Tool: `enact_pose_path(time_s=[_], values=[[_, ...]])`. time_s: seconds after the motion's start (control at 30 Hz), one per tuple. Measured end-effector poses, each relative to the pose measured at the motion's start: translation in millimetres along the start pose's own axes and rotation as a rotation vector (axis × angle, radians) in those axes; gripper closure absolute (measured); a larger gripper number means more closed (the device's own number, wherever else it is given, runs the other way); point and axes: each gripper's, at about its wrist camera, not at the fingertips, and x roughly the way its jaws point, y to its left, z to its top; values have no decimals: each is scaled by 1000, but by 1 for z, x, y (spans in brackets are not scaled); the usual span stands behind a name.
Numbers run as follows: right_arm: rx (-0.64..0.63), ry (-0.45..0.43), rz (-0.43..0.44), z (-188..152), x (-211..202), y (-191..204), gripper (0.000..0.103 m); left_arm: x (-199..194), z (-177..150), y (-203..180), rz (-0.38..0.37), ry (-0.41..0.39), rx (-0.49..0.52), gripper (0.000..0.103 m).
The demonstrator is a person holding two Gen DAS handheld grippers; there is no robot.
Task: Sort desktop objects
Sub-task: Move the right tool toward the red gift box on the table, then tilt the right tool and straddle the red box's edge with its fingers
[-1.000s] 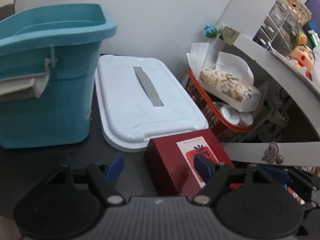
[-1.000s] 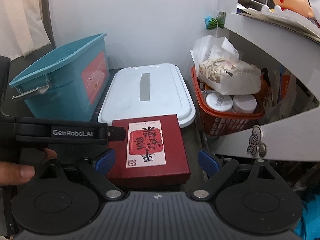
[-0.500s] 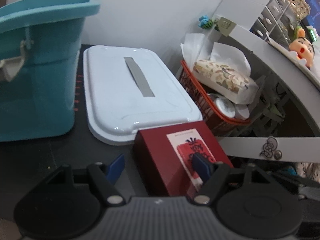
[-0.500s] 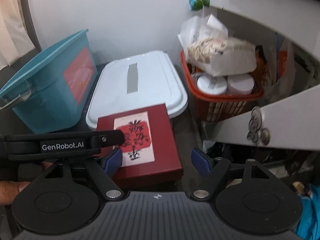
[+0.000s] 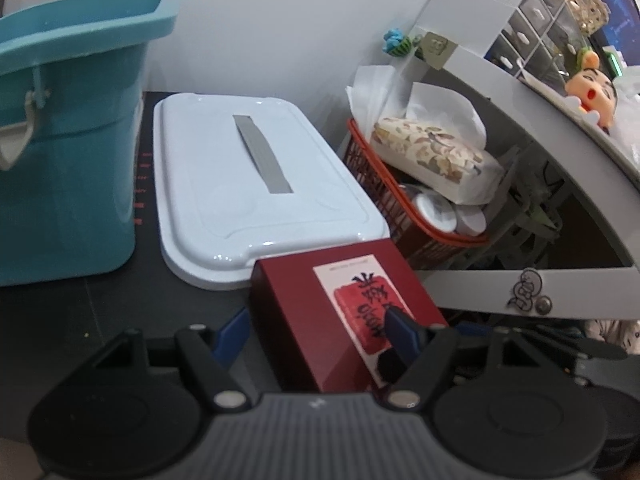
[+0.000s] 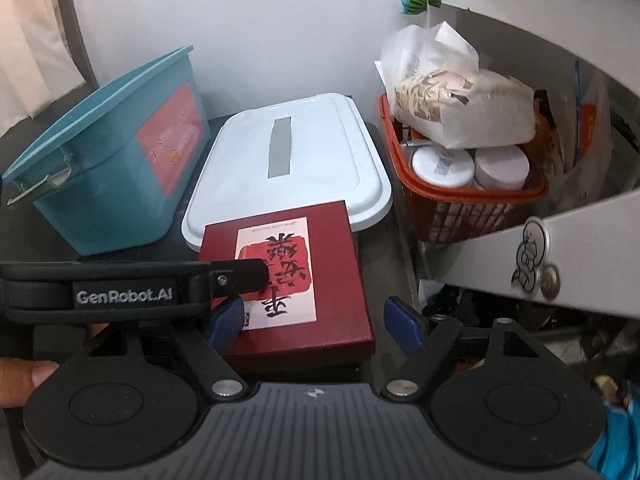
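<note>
A dark red box (image 5: 360,280) with a white and red label lies flat on the dark desk, against the front of a white lid. My left gripper (image 5: 316,330) straddles the box's left top edge. Its right pad rests on the label and its left pad sits close beside the side face, with no clear squeeze. In the right wrist view one black finger (image 6: 236,276) of that gripper reaches across the red box (image 6: 332,248). My right gripper (image 6: 314,322) hovers over the box's near end with its jaws opening; its right pad stands apart from the box's right edge.
A teal bin (image 5: 68,184) stands left of the white lid (image 5: 224,184). On the right, a red basket (image 6: 472,208) holds jars and a tissue pack. A grey shelf (image 5: 520,292) hangs over the right side. A person's thumb (image 6: 24,376) shows at the left edge.
The left gripper has shifted right, so the box sits deeper between its fingers and its finger reaches farther over the label. The right jaws narrowed, then widened a little.
</note>
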Motion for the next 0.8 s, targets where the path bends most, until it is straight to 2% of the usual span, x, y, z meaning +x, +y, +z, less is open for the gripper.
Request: enact_pose_path(time_s=[0.17, 0.3, 0.8], values=[[-11, 1, 19, 1, 3, 1, 17, 0, 0, -3, -18, 4, 8, 27], [-3, 13, 53, -2, 3, 1, 21, 0, 1, -8, -22, 10, 31, 27], [37, 20, 30, -13, -10, -1, 24, -3, -6, -12, -55, 34, 35, 27]])
